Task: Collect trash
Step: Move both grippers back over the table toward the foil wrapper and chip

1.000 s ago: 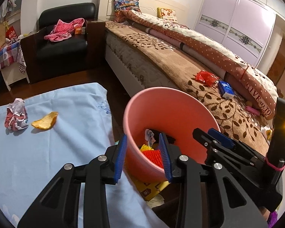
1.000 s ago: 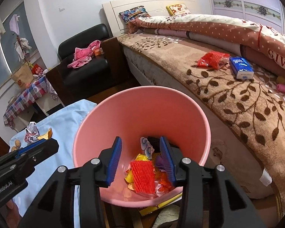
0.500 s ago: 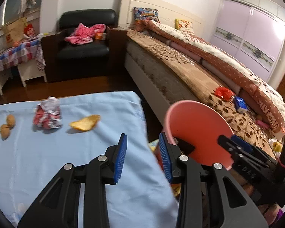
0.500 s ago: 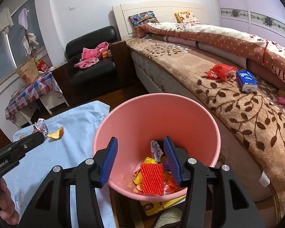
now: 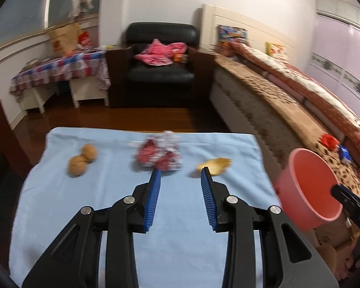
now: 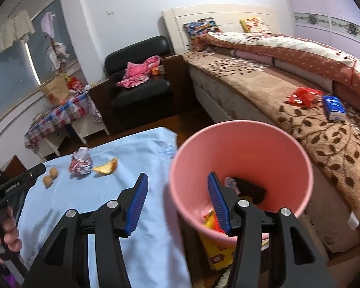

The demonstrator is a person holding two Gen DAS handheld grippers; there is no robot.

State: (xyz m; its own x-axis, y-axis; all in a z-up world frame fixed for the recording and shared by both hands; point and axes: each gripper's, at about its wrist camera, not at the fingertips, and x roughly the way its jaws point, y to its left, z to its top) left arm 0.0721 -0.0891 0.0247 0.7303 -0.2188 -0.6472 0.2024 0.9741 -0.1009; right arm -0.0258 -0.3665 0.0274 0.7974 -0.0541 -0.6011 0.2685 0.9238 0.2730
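Note:
A crumpled red and silver wrapper lies on the light blue cloth, with a yellow peel to its right and two walnuts to its left. My left gripper is open and empty, just short of the wrapper and peel. The pink bin stands right of the table and holds several wrappers. My right gripper is open and empty over the bin's left rim. The wrapper, peel and walnuts show in the right wrist view too.
A bed with a brown leaf blanket runs along the right, with a red packet and a blue tissue pack on it. A black armchair with pink clothes and a checkered side table stand beyond the table.
My left gripper swung left from the bin to face the table trash and opened wider. My right gripper drew back and left from inside the bin and opened wider.

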